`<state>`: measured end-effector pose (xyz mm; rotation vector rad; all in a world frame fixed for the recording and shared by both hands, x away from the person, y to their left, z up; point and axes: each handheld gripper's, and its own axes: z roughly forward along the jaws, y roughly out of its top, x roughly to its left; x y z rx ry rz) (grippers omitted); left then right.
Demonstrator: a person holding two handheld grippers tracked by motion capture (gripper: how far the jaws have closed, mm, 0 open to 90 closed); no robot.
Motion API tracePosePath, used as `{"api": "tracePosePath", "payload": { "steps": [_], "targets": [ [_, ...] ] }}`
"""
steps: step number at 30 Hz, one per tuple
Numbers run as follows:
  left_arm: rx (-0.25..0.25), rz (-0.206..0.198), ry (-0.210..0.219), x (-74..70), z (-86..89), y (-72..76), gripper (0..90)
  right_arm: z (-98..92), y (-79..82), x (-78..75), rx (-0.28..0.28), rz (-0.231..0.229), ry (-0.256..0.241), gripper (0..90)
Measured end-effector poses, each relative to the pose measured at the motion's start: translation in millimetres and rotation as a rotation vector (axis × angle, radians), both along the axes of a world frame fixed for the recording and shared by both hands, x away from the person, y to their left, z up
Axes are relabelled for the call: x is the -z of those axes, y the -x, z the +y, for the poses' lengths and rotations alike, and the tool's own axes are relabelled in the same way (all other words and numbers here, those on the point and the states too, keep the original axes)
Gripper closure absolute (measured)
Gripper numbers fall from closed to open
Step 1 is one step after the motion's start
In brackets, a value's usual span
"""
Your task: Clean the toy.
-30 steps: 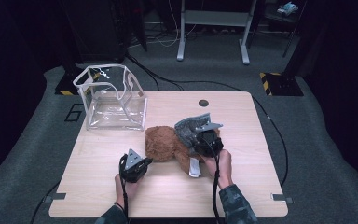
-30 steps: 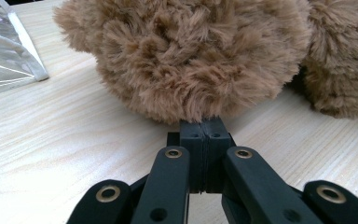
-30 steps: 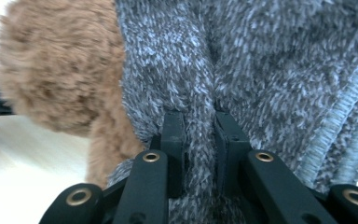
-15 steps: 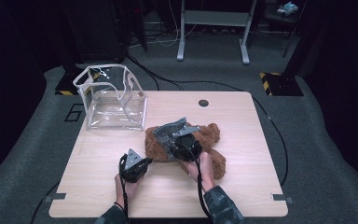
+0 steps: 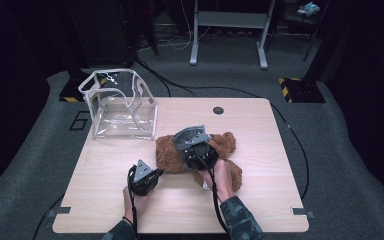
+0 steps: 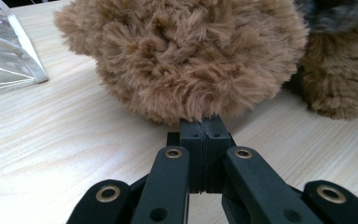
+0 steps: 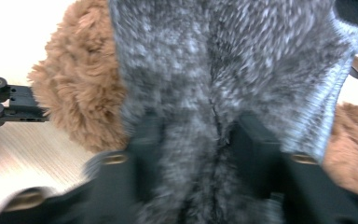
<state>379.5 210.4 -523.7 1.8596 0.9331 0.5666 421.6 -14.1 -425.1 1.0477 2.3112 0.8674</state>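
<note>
The brown teddy bear (image 5: pixel 172 152) lay just right of the clear bag (image 5: pixel 120 107). The left gripper (image 6: pixel 203 133), clenched, pinned its fur (steadying it) while the right gripper (image 7: pixel 196 140) grasped its grey sweater (image 7: pixel 223 60).

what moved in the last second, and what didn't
The right claw, closed on the brown teddy bear's grey knitted sweater, shifted left toward the clear plastic bag, dragging the bear along. The left claw stayed shut against the bear's fur; the bag did not move.
</note>
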Motion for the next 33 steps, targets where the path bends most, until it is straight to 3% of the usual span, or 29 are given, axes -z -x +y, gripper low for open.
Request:
{"api": "tracePosePath", "payload": {
  "steps": [1,2,3,6,10,16,18,21,23,24,29,32,33],
  "targets": [
    [-0.001,-0.003,0.004,0.1,-0.2,-0.3,89.6,0.0,0.0,0.0,0.0,0.0,0.0,60.5],
    [-0.006,-0.009,0.011,0.8,-0.9,-0.2,89.6,0.3,0.8,0.7,0.004,0.01,-0.002,66.0],
    [-0.006,-0.01,0.006,0.4,-0.4,-0.4,89.6,-1.1,0.0,0.4,-0.004,0.006,-0.018,71.1],
    [-0.004,-0.01,0.009,0.4,-0.4,-0.2,89.6,-2.5,3.4,-5.4,-0.018,0.024,-0.099,74.6],
    [-0.006,-0.013,0.009,0.6,-0.8,-0.2,89.6,15.3,13.6,-13.2,-0.112,0.028,-0.144,74.5],
    [-0.007,-0.018,0.007,0.7,-0.8,-0.2,89.6,32.7,17.3,3.1,-0.14,0.076,-0.119,74.7],
    [0.001,-0.008,0.009,0.1,0.4,0.1,89.6,30.6,17.7,11.6,-0.149,0.096,-0.143,74.8],
    [0.002,-0.009,0.003,-0.1,1.1,-0.1,89.6,28.9,17.6,16.4,-0.158,0.106,-0.141,74.9],
    [0.001,-0.009,0.001,-0.1,1.1,-0.2,89.6,27.6,19.1,23.1,-0.159,0.128,-0.143,75.0],
    [0.0,-0.009,0.003,-0.1,1.4,-0.1,89.6,28.3,22.5,28.5,-0.146,0.161,-0.143,75.0],
    [-0.005,-0.013,0.019,0.3,1.0,0.0,89.6,25.3,23.9,45.8,-0.133,0.209,-0.123,74.9],
    [-0.008,-0.028,0.024,0.6,1.2,0.5,89.6,20.8,30.4,40.4,-0.138,0.17,-0.131,75.0],
    [-0.004,-0.021,0.021,0.3,1.3,0.7,89.6,18.4,32.1,35.2,-0.138,0.138,-0.142,74.9]
  ]
}}
